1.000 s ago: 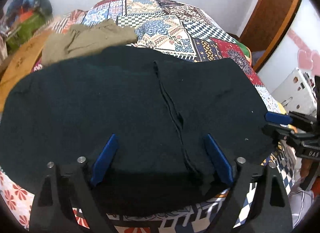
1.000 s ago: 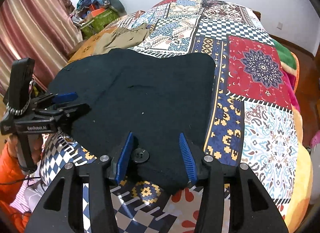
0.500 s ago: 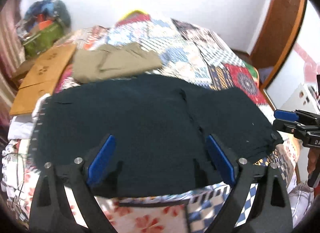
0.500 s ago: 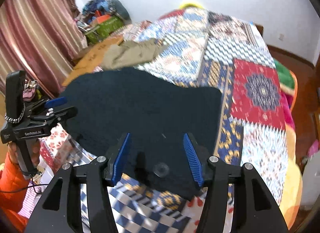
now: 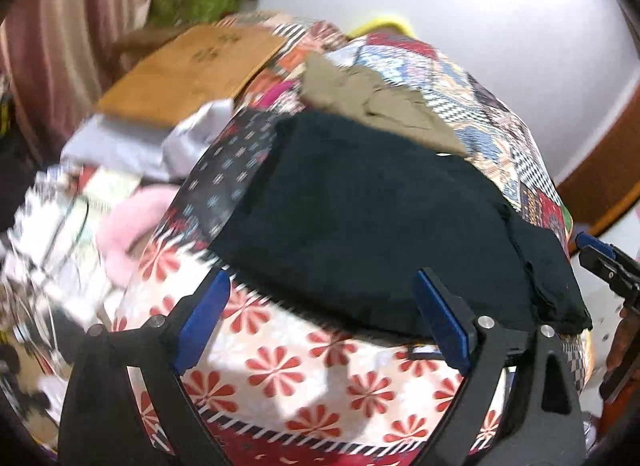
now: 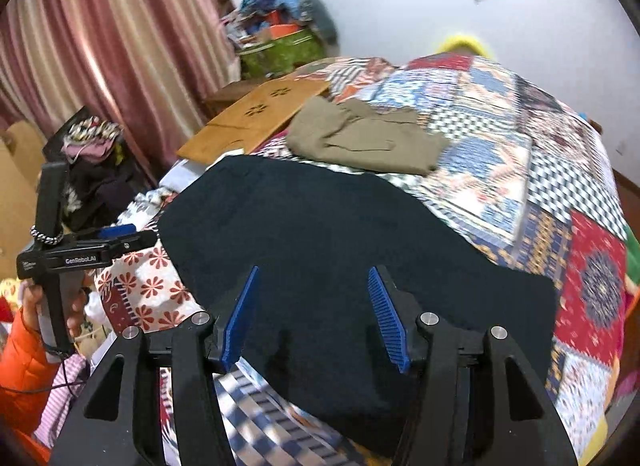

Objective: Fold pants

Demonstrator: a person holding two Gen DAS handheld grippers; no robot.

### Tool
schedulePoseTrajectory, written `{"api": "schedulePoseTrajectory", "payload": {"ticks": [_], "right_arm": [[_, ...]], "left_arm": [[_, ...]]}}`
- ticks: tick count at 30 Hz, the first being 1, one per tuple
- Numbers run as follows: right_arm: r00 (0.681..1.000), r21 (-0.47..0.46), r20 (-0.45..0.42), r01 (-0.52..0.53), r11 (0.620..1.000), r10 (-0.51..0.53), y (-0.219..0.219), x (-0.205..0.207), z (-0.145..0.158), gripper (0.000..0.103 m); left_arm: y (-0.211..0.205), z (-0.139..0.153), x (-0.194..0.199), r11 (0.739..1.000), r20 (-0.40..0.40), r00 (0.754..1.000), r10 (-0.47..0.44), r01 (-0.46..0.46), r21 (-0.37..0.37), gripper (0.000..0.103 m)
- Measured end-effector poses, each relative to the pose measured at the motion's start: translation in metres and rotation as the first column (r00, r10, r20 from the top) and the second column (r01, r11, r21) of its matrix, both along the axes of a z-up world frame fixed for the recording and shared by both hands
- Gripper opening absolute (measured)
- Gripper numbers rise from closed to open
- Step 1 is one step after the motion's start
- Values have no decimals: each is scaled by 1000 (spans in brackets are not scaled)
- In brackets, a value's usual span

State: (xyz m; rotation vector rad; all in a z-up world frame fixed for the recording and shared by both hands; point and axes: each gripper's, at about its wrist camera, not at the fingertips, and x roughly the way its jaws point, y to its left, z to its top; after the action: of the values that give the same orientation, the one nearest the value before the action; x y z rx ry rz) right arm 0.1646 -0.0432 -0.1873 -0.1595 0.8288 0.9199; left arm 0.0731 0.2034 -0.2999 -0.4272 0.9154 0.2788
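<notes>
Left wrist view: both spread claws, left point(image 5: 320, 322) and right point(image 6: 314, 316), have backed off the dark pants point(image 5: 392, 234).

Materials: mostly cloth, showing matt.
Pants point(image 6: 332, 262) looking like dark matt knit; quilt point(image 6: 500, 169) printed cloth; board point(image 6: 256, 117) smooth wood; gripper pads point(image 6: 386, 318) ribbed blue plastic.

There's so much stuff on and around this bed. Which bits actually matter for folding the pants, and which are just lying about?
Part of the job:
dark pants, spread flat on the patchwork quilt
left gripper, open
right gripper, open

Just lying about:
olive garment beyond the pants
wooden board
green bag
pink curtain
</notes>
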Motion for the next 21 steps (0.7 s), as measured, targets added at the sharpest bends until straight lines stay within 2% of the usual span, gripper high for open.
{"api": "schedulePoseTrajectory", "payload": {"ticks": [2,4,7,9,13,21], "right_arm": [[1000,-13,-4,-26,1000,26,16,-2,-5,52],[999,-31,-11,-41,999,41,27,-3,-13,53],[998,-82,-23,-53,995,51,40,-3,-29,53],[998,-109,-33,-57,992,54,45,-3,-36,53],[994,-150,-87,-74,986,61,49,0,-55,53],[988,-153,-137,-93,984,73,53,0,-62,54]], "left_arm": [[10,-11,-5,999,-15,1000,19,-19,-39,93],[16,-23,-7,994,-24,999,22,-25,-109,93],[20,-41,-3,978,-33,999,15,-21,-208,93],[23,-49,0,969,-30,999,16,-23,-246,93],[23,-52,11,969,-5,1000,5,-6,-247,94],[30,-56,34,969,21,999,40,-34,-244,96]]}}
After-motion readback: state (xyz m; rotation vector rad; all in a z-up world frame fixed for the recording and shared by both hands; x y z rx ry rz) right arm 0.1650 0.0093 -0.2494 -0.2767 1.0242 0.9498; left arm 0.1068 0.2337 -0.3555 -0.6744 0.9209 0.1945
